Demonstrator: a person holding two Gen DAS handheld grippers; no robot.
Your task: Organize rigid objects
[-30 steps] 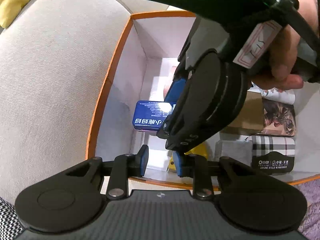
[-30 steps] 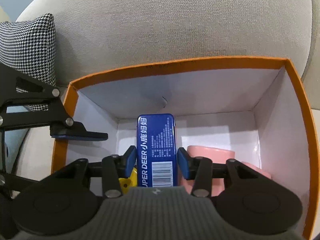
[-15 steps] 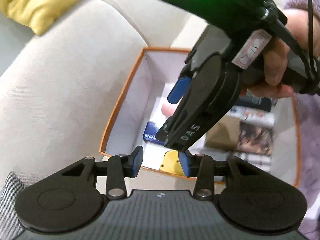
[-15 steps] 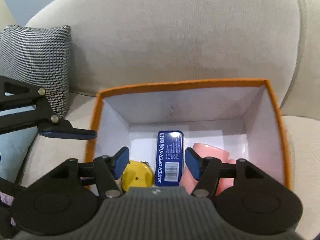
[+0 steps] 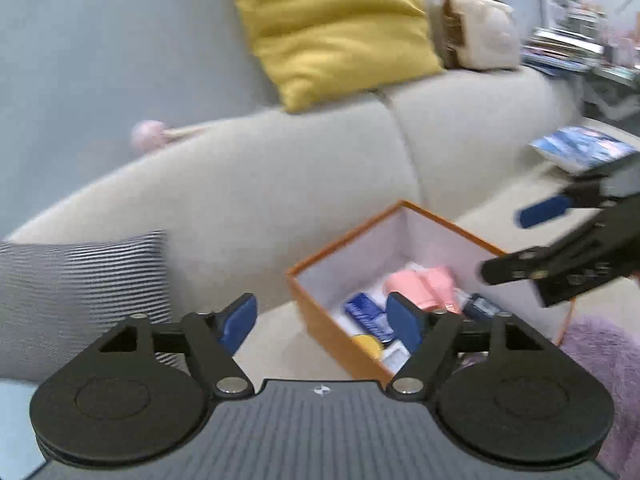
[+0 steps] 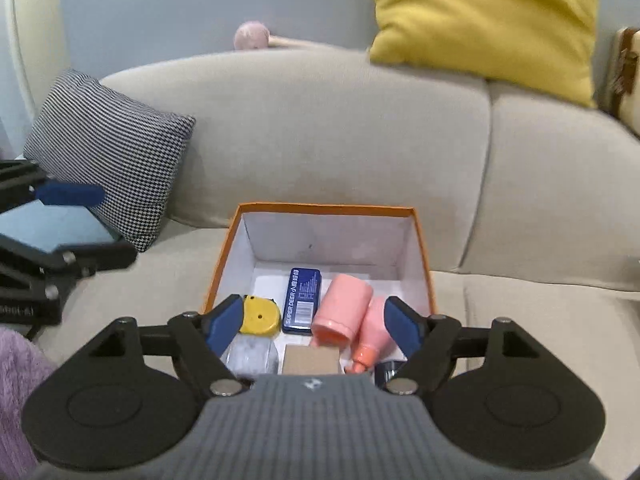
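An orange-rimmed white box (image 6: 328, 209) sits on the beige sofa seat; it also shows in the left wrist view (image 5: 448, 224). Inside lie a blue Super Deer tin (image 6: 301, 300), a yellow tape measure (image 6: 262, 315), a pink bottle (image 6: 343, 312) with a second pink piece beside it, a brown card box (image 6: 310, 358) and a clear wrapped item (image 6: 252, 354). My right gripper (image 6: 314, 322) is open and empty, raised above the box's near side. My left gripper (image 5: 322, 322) is open and empty, raised left of the box. The blue tin (image 5: 366, 314) lies flat.
A houndstooth cushion (image 6: 108, 152) leans at the sofa's left, a yellow cushion (image 6: 488, 20) on the backrest. A purple fuzzy blanket (image 5: 600, 360) lies in front. A magazine (image 5: 580, 150) and a handbag (image 5: 480, 28) sit further right. A pink ball (image 6: 251, 35) rests on the backrest.
The right gripper let go of the blue tin, which now lies in the box, and pulled back and up. The left gripper also rose away and opened wider.
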